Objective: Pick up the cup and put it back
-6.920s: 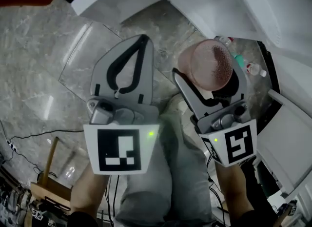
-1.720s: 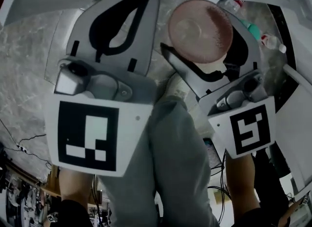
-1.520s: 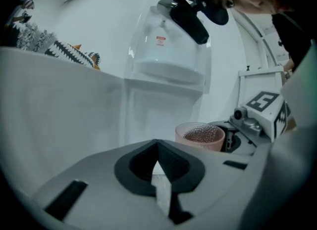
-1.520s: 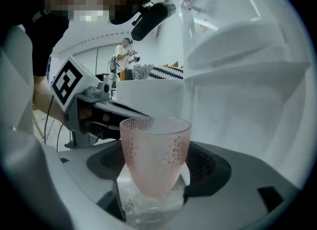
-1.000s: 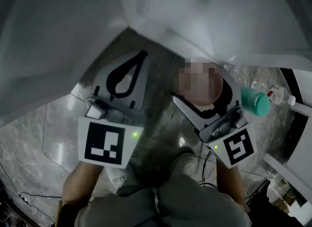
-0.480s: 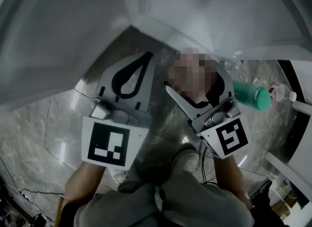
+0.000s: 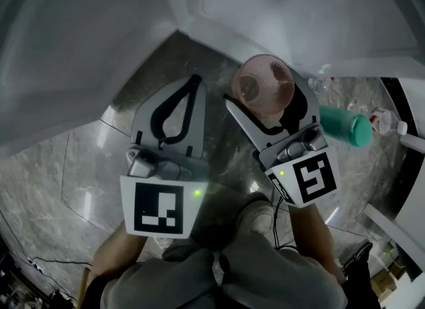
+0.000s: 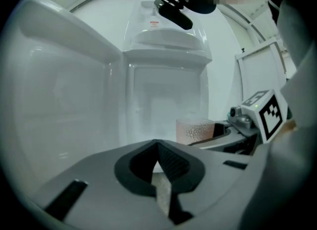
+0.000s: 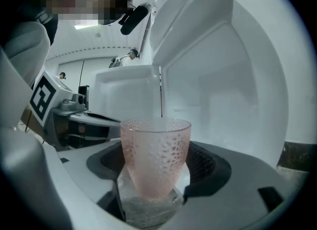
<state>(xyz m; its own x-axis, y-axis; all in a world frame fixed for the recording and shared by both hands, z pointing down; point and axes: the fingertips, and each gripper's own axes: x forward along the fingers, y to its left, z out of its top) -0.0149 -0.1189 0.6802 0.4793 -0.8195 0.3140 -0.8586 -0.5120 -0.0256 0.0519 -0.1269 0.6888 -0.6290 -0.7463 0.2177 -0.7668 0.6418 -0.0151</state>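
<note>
Left tongs (image 7: 193,83) have dropped slightly, tips pressed together, empty; right tongs (image 7: 269,98) clench the pink, dimpled, tapered translucent cup (image 7: 263,83) upright, above glossy marbled floor (image 7: 80,168), beside smooth white panels (image 7: 299,15).

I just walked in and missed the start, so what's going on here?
A person holds a gripper in each hand. The right gripper is closed on a pink dimpled cup, holding it upright in the air in front of a white appliance. The left gripper is shut and empty beside it. A teal bottle lies on the stone floor. The cup is not yet set down.
</note>
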